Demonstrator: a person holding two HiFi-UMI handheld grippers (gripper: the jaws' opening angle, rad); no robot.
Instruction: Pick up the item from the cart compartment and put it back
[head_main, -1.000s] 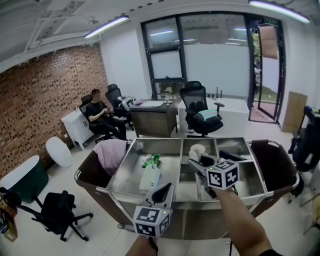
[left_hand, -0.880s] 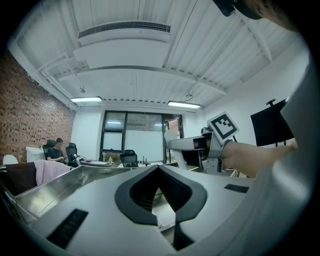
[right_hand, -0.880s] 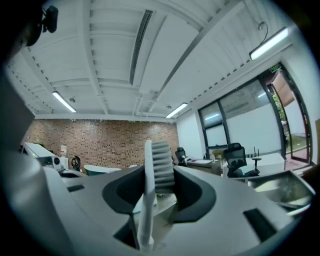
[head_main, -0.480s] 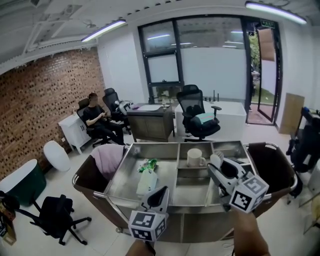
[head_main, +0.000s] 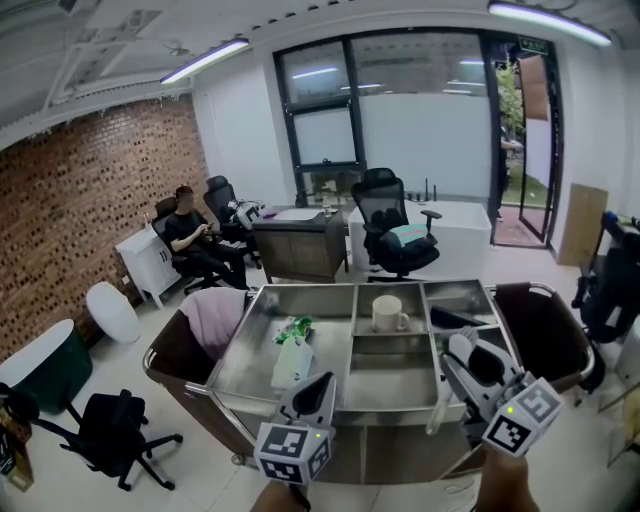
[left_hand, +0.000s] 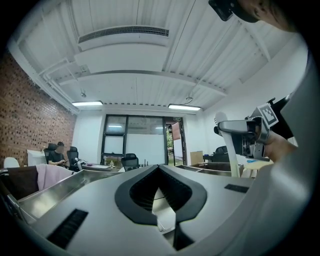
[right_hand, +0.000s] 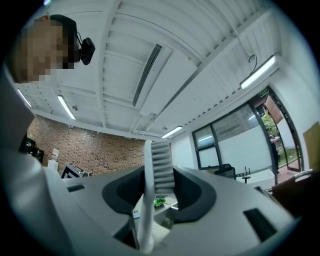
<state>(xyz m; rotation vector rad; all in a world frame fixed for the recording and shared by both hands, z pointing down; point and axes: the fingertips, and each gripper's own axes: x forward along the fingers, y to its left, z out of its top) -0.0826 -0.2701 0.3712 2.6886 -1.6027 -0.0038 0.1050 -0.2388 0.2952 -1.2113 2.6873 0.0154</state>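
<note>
Steel cart (head_main: 250, 352) compartment holds a mug (head_main: 388, 313); right tongs (head_main: 463, 347) pinch a toothbrush (right_hand: 161, 165), left tongs (left_hand: 159, 168) closed.

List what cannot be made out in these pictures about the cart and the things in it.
1. Dark item in the cart's rear right compartment: head view, too small and dark to identify.
2. Print on the green packet: head view, too small.
3. Brush handle's lower end: right gripper view, behind the right tongs' body.
4. Cart compartments: left gripper view, blocked by the left tongs.
</note>
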